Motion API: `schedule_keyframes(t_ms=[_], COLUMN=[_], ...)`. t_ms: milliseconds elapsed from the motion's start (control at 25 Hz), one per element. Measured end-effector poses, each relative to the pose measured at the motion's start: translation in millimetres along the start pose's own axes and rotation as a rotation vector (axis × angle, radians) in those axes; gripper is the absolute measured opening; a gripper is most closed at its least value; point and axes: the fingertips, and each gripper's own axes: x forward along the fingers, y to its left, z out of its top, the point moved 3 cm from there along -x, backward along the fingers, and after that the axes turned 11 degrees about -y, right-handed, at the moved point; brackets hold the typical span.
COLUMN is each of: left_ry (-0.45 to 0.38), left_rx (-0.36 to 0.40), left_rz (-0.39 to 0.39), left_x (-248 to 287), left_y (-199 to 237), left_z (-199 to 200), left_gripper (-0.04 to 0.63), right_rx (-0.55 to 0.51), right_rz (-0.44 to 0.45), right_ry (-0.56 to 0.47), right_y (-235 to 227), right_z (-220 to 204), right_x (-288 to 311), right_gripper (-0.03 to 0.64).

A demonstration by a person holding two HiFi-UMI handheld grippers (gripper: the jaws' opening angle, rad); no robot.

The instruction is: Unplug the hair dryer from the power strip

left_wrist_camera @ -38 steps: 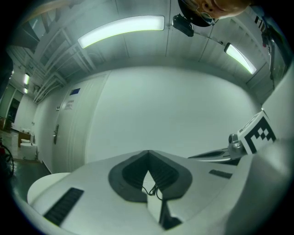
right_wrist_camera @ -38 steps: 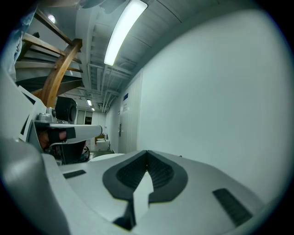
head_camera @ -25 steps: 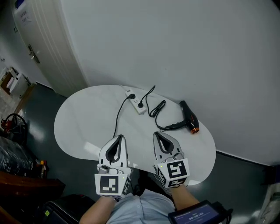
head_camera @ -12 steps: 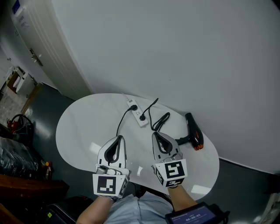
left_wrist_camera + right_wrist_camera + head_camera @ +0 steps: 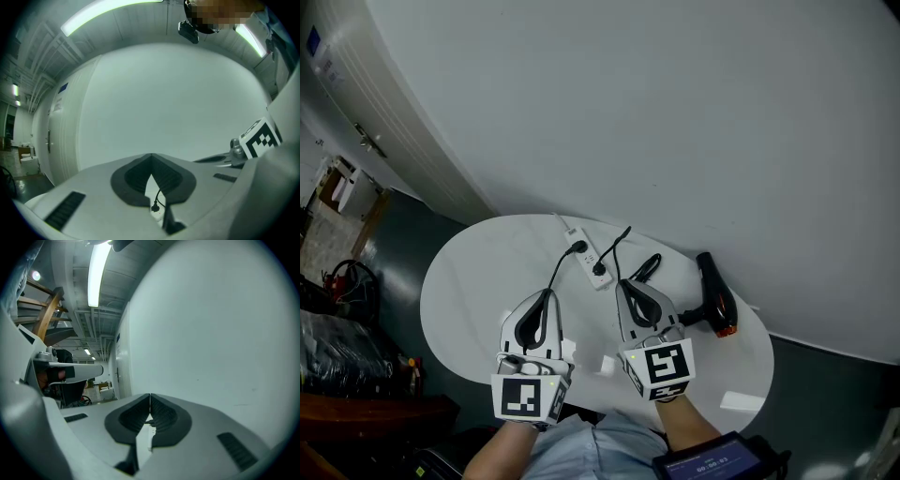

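Observation:
A white power strip (image 5: 587, 255) lies at the back of the oval white table (image 5: 469, 281), with two black plugs in it. The black hair dryer (image 5: 715, 298) with an orange nozzle lies to the right, and its coiled cord (image 5: 642, 270) runs to the strip. My left gripper (image 5: 546, 293) hovers over the table just short of the strip, shut and empty. Shut and empty too, my right gripper (image 5: 622, 284) points at the strip's near end. Behind the closed tips (image 5: 151, 155) in the left gripper view, a plug (image 5: 155, 206) shows. The right gripper (image 5: 150, 395) view shows a white strip (image 5: 149, 437) below its tips.
A plain white wall (image 5: 675, 122) rises right behind the table. The strip's own black cable (image 5: 555, 274) trails toward the left gripper. A door and floor clutter (image 5: 337, 309) stand at the far left. A dark device (image 5: 717, 459) hangs at the person's waist.
Both grippers have moved forward over the table toward the power strip, still shut. The head view has shifted, so the table sits lower in the picture.

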Motion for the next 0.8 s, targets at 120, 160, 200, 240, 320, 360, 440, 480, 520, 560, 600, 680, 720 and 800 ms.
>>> schedule_keyframes(t_ms=[120,160,200,240,320,360,440,480,520,560,600,680,720,800], left_ry=[0.016,0.02,0.024,0.028,0.04,0.047,0.065,0.075,0.085,0.096,0.108,0.134,0.146,0.17], left_rx=[-0.018,-0.026,-0.035,-0.043,-0.061,-0.072,-0.098,-0.112,-0.125,-0.136,-0.145,-0.159,-0.166,-0.178], left_rz=[-0.002,-0.005,-0.011,-0.018,-0.038,-0.049,-0.071,-0.08,-0.087,-0.095,-0.103,-0.12,-0.129,-0.145], left_x=[10.4,14.3,18.3,22.3,30.7,34.9,43.8,48.6,53.4,57.7,61.6,68.7,72.3,79.7], left_y=[7.3,9.9,12.4,14.7,18.1,19.4,22.8,24.9,26.9,28.7,30.3,33.1,34.4,36.8], left_z=[-10.8,-15.4,-20.3,-25.4,-35.6,-40.9,-52.7,-60.0,-68.5,-77.9,-87.3,-104.7,-113.0,-129.7], left_gripper=[-0.002,-0.002,-0.002,-0.002,-0.002,-0.002,-0.002,-0.002,-0.002,-0.002,-0.002,-0.002,-0.002,-0.002], right_rx=[0.007,0.008,0.007,0.005,-0.001,-0.002,0.0,-0.002,-0.007,-0.012,-0.015,-0.008,-0.001,0.012], right_rz=[-0.012,-0.016,-0.019,-0.021,-0.024,-0.024,-0.02,-0.019,-0.018,-0.019,-0.02,-0.021,-0.017,-0.006], right_ry=[0.031,0.044,0.057,0.068,0.09,0.101,0.121,0.133,0.145,0.156,0.167,0.188,0.2,0.227], right_y=[-5.8,-7.3,-8.2,-8.8,-9.1,-8.8,-7.4,-7.0,-7.2,-7.7,-8.2,-8.4,-8.3,-8.0], right_z=[-10.8,-15.7,-20.7,-25.5,-34.8,-39.5,-49.5,-55.3,-61.9,-69.2,-76.9,-91.9,-99.2,-113.9], right_x=[7.4,10.4,13.8,17.6,25.5,29.4,37.3,42.0,47.1,52.2,56.8,64.1,67.3,74.0], right_gripper=[0.002,0.002,0.002,0.003,0.003,0.003,0.003,0.003,0.003,0.003,0.003,0.003,0.005,0.01])
